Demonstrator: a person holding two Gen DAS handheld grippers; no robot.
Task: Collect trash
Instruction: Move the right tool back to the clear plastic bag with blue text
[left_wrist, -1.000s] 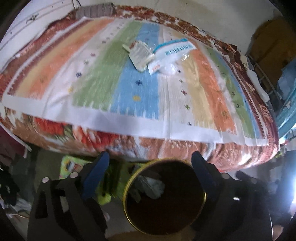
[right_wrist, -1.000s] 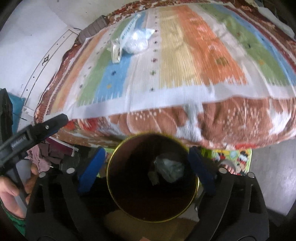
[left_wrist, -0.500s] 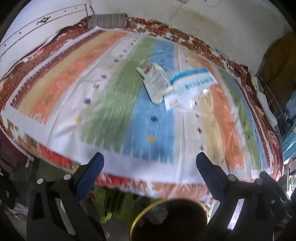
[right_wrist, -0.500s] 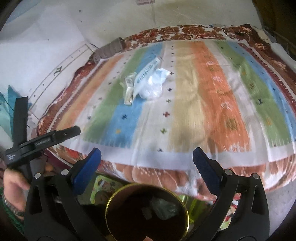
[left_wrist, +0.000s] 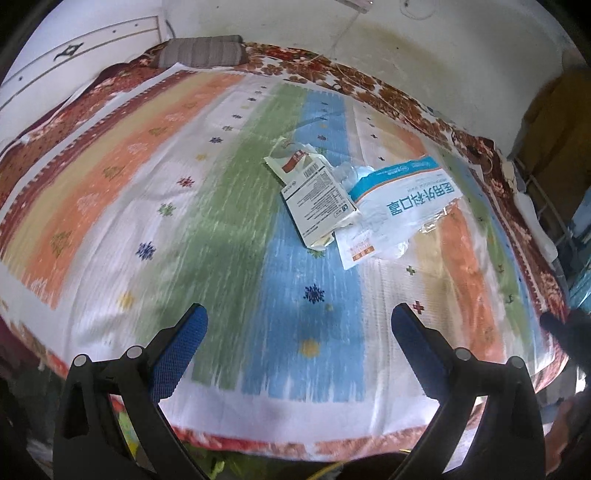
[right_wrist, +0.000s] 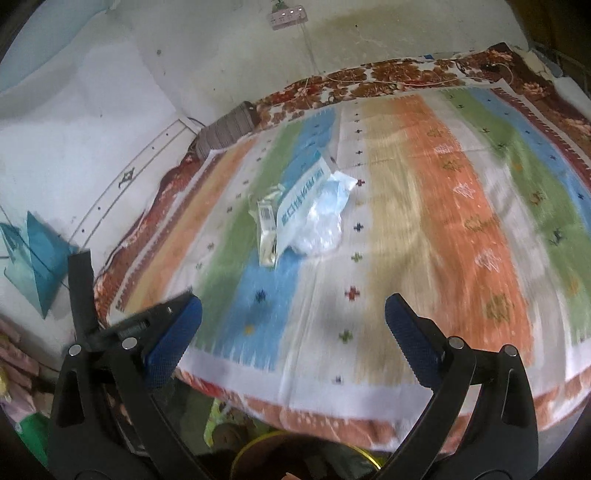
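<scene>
Trash sits in a small pile near the middle of the bed, on the striped blanket (left_wrist: 229, 206). In your left camera you can see a white packet (left_wrist: 317, 199) with small print and a barcode lying on the green and blue stripes. Just to its right, touching it, is a bigger white and blue bag (left_wrist: 402, 203) with blue letters. A small paper slip (left_wrist: 356, 247) with an orange mark pokes out at the near side of the pile. Some clear crinkly plastic (right_wrist: 321, 225) lies under the bag, best seen in your right camera.

Your left gripper (left_wrist: 297, 328) hangs over the near part of the blanket, with its jaws spread wide and nothing between them. Your right gripper (right_wrist: 291, 321) is the same, wide apart and holding nothing. Both are well apart from the pile.

A gold rim of a bin (right_wrist: 251, 448) peeks out at the bottom edge of your right camera, below the bed. A striped pillow (left_wrist: 203, 55) rests at the far left corner of the bed.
</scene>
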